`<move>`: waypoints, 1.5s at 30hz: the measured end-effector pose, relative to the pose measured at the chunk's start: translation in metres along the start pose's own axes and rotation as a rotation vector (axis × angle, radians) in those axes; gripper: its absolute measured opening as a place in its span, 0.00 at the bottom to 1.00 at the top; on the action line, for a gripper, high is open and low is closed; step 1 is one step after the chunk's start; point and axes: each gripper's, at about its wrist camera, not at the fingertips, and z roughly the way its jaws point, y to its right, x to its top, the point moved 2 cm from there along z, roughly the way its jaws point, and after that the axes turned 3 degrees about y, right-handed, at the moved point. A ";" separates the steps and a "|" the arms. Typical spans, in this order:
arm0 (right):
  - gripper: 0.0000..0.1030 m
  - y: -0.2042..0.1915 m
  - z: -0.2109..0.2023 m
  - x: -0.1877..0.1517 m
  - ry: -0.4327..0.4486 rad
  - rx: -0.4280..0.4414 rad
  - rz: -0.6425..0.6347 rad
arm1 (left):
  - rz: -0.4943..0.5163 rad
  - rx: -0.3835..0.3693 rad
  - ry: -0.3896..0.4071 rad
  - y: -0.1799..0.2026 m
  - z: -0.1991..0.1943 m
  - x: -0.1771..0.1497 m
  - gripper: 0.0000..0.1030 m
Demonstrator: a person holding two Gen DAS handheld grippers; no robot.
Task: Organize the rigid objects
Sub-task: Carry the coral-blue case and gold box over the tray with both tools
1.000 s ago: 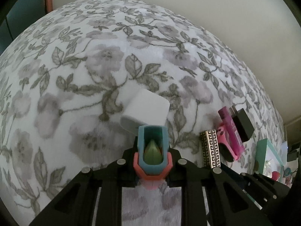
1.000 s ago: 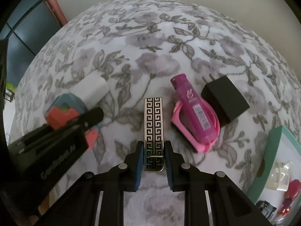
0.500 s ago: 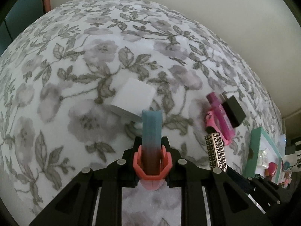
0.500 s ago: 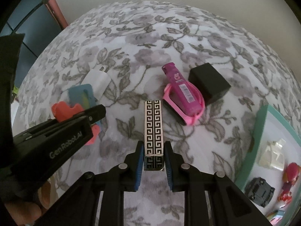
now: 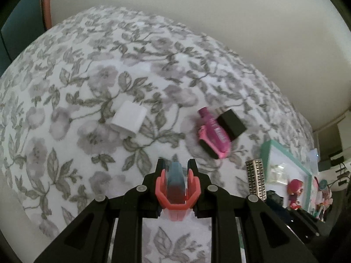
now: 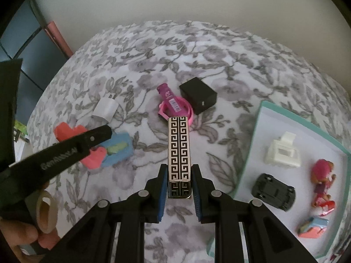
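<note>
My left gripper (image 5: pixel 174 171) is shut on a blue and coral toy (image 5: pixel 175 188), held above the floral cloth; the same toy (image 6: pixel 116 151) shows at the left of the right wrist view. My right gripper (image 6: pixel 178 176) is shut on a long box with a black and white key pattern (image 6: pixel 178 149), also lifted off the cloth; that box (image 5: pixel 255 178) appears at the right of the left wrist view. A teal-rimmed white tray (image 6: pixel 258 135) at the right holds a white clip, a black toy car, a pink doll and a small blue and coral toy.
On the cloth lie a white charger block (image 5: pixel 128 118), a pink bottle on a pink band (image 5: pixel 214 133) and a black charger (image 5: pixel 232 122). A pale wall runs behind the table. A hand and a tape roll (image 6: pixel 45 212) show at the lower left.
Both grippers have risen and drifted right with their loads. The objects on the cloth look smaller and farther, and the tray has come further into the right wrist view.
</note>
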 end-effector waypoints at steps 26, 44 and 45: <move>0.22 0.162 -0.073 -0.024 0.153 -0.186 0.433 | 0.237 -0.203 0.097 0.199 -0.059 -0.009 0.20; 0.22 0.249 -0.074 -0.058 0.117 -0.327 0.638 | 0.368 -0.206 -0.016 0.264 0.010 -0.058 0.20; 0.22 0.250 -0.072 -0.059 0.112 -0.325 0.642 | 0.379 -0.197 -0.025 0.265 0.014 -0.062 0.21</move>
